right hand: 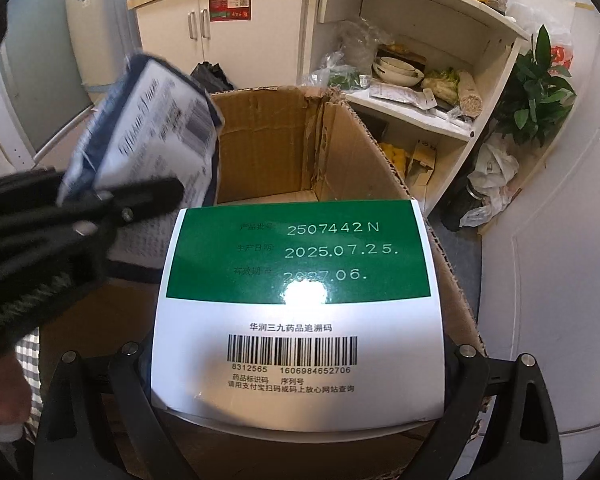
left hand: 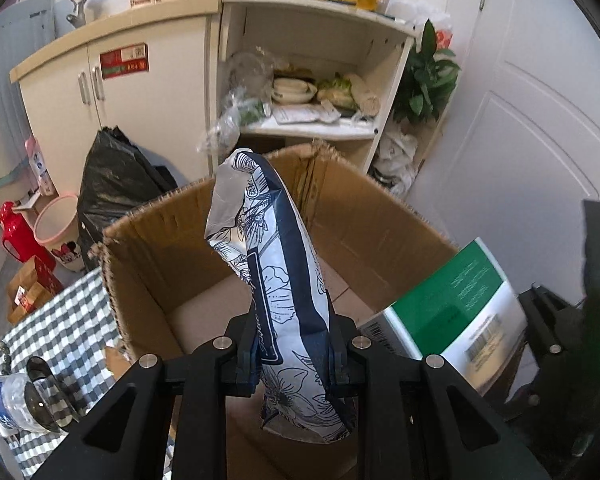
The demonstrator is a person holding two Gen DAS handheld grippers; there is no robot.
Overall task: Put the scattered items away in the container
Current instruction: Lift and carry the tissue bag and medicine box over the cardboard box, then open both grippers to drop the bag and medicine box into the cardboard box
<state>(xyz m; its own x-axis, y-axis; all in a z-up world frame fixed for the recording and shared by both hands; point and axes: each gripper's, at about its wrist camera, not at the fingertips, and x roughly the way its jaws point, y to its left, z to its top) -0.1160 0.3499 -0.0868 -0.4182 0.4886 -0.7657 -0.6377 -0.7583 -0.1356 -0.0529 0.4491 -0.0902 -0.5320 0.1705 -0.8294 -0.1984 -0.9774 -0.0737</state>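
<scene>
A corrugated cardboard box (left hand: pixel 380 236), matt brown with ragged torn edges, sits beside a woven grey-and-white checked cloth (left hand: pixel 60 320). The soft tissue pack (left hand: pixel 284 280) wears crinkled, slightly shiny plastic film printed navy and white. The medicine carton (right hand: pixel 300 308) is smooth glossy card, catching a bright glare spot. The left gripper (left hand: pixel 294 356) is matt black plastic with polished metal bolt heads.

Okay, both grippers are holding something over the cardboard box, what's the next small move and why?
Probably open the left gripper and let the blue-and-white floral tissue pack drop. It is clamped upright over the open brown cardboard box, whose floor below looks bare. The right gripper grips the green-and-white medicine box above the box's near edge, so it may need to reach further in first.
</scene>
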